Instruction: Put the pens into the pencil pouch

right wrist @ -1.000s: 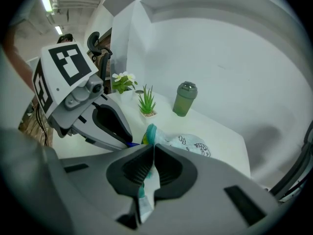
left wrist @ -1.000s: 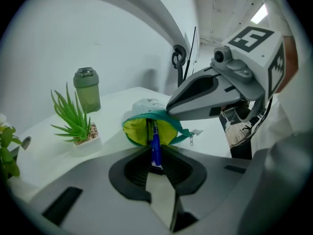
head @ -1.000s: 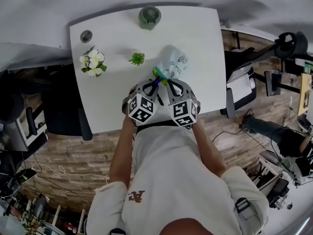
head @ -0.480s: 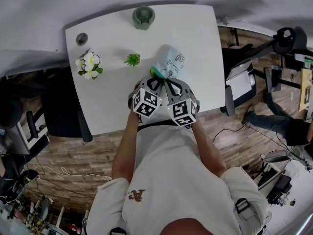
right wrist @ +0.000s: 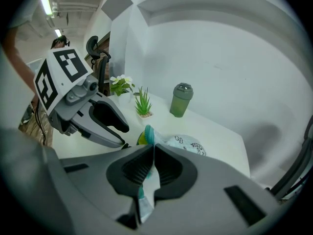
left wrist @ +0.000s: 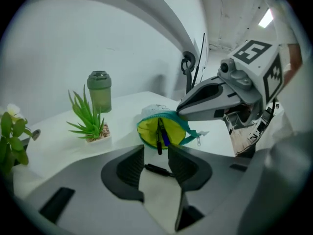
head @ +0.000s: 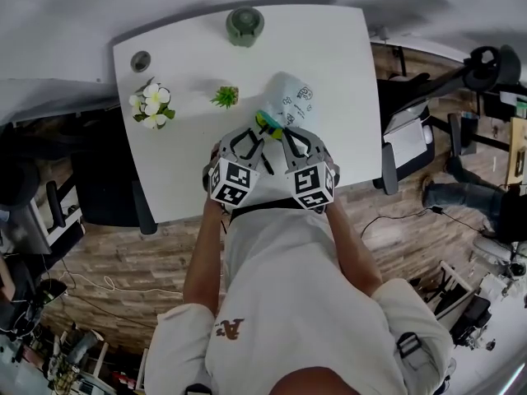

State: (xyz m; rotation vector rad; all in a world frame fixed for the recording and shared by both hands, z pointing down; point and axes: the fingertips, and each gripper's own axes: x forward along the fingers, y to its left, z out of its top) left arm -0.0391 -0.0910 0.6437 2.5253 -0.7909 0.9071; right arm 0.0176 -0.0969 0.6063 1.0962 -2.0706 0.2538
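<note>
Pinches the teal zipper rim of the pencil pouch in the right gripper, jaws pressed tight together on the fabric, with a fold of it hanging below them. Holds the pouch mouth turned toward the left gripper, yellow lining in plain sight. Holds that left gripper just in front of the mouth, jaws a moderate way apart after just opening, clamped on nothing. Shows a black pen lying crosswise on the table in the gap between those jaws, neither pad pressing on it. Shows two more pens in the pouch mouth: a second black pen standing upright, its lower end poking out over the rim, and a blue pen right against it on the right side. Rests the pouch right of the table's centre, about midway between the far edge and the near edge. Points both grippers in from the near edge, side by side, tips close together at the pouch's near end. Has, besides, a small potted plant just left of the pouch, a bunch of white flowers near the left edge, a green lidded cup at the far edge, and a small grey round fitting by the far left corner.
</note>
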